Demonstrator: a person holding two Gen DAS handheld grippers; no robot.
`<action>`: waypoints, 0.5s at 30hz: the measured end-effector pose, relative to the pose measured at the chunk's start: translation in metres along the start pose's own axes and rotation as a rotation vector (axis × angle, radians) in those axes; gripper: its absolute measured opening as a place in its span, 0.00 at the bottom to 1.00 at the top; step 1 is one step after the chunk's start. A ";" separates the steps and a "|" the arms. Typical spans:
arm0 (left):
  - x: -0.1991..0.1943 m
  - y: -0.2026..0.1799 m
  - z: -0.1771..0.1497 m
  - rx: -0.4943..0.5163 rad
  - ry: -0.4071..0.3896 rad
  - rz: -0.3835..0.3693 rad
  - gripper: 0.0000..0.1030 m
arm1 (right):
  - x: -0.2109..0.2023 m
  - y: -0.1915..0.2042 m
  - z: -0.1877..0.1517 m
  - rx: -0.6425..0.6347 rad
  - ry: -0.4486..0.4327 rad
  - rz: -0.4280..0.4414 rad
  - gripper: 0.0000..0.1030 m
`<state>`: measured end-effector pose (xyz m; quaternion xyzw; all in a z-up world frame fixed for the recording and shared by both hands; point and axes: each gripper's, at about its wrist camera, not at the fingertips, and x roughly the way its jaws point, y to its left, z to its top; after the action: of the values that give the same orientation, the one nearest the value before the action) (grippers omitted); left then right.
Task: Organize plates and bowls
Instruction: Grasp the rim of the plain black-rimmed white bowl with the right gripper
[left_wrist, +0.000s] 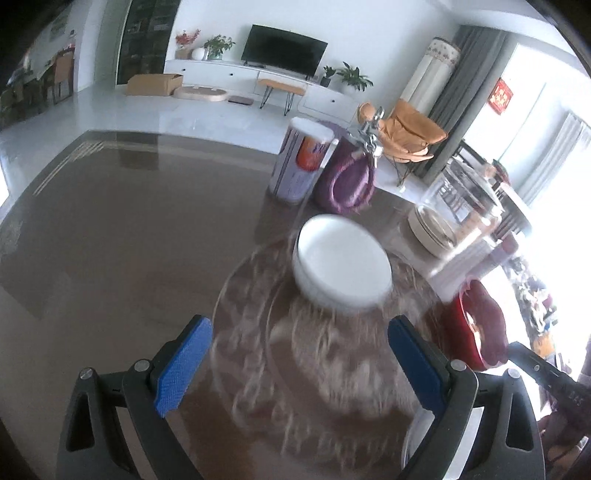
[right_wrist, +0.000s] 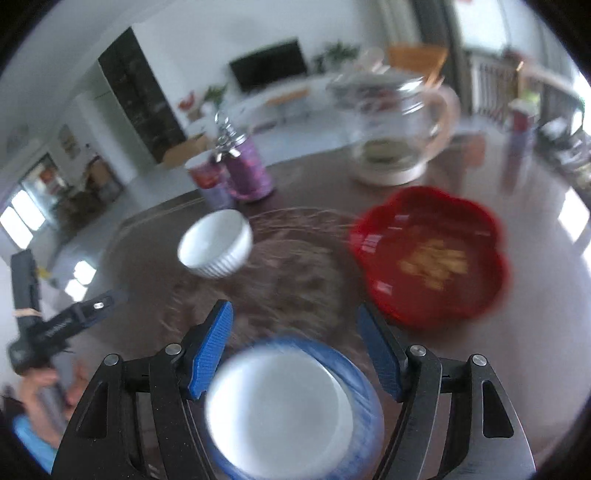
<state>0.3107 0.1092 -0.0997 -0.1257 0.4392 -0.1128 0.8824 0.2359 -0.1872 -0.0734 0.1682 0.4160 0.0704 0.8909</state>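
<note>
Both grippers wide open over the round table, nothing held yet

The left gripper (left_wrist: 299, 362) points its spread jaws at the white ribbed ceramic bowl (left_wrist: 341, 264), which stands apart ahead on a brown patterned round mat (left_wrist: 258, 332), probably so it can be approached first; the right gripper (right_wrist: 297, 347), jaws also apart and empty, hangs above a white bowl (right_wrist: 277, 410) sitting inside a blue-rimmed plate (right_wrist: 364, 387), just below its fingers. A red flower-shaped dish (right_wrist: 432, 254) lies near, beside a glass teapot (right_wrist: 395, 122). The dark glossy tabletop (left_wrist: 110, 229) reflects a bright living room with a television (left_wrist: 282, 50)
</note>
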 end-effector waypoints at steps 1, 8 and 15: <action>0.010 -0.002 0.008 0.001 0.015 0.010 0.92 | 0.013 0.004 0.011 0.008 0.026 0.009 0.72; 0.080 -0.004 0.037 -0.003 0.125 0.082 0.64 | 0.107 0.018 0.050 0.105 0.204 0.067 0.70; 0.099 -0.011 0.038 0.052 0.162 0.087 0.18 | 0.166 0.035 0.049 0.098 0.283 0.068 0.46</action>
<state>0.3987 0.0727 -0.1475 -0.0743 0.5110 -0.0957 0.8510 0.3810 -0.1222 -0.1509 0.2137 0.5344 0.1032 0.8112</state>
